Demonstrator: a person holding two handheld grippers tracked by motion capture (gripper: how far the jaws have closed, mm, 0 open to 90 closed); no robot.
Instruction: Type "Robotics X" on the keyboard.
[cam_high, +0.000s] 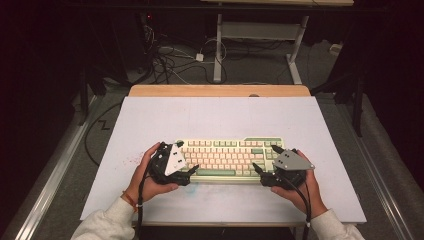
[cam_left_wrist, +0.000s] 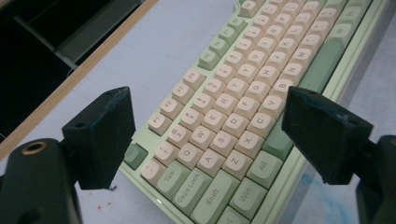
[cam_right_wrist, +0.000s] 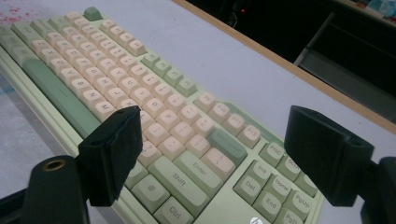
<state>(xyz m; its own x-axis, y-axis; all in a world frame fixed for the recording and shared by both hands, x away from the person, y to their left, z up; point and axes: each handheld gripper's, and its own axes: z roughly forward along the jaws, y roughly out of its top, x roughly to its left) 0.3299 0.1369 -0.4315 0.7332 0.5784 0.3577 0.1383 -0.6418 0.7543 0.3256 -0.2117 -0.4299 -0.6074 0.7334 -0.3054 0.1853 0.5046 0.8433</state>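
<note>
Left gripper (cam_high: 192, 169) and right gripper (cam_high: 257, 167) released, flanking keyboard (cam_high: 227, 156) at lower centre; next, close in on both ends to lift.

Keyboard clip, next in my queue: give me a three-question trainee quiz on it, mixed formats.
1. True or false: the left gripper is shut on the keyboard.
2. Which end of the keyboard does the right gripper straddle? A) the Esc end B) the Enter and arrow-cluster end C) the middle of the spacebar
3. Fill in: the keyboard lies on a white ____ over the wooden table.

Key: 1 false, both jaws stand apart; 2 B; 3 board.
</note>
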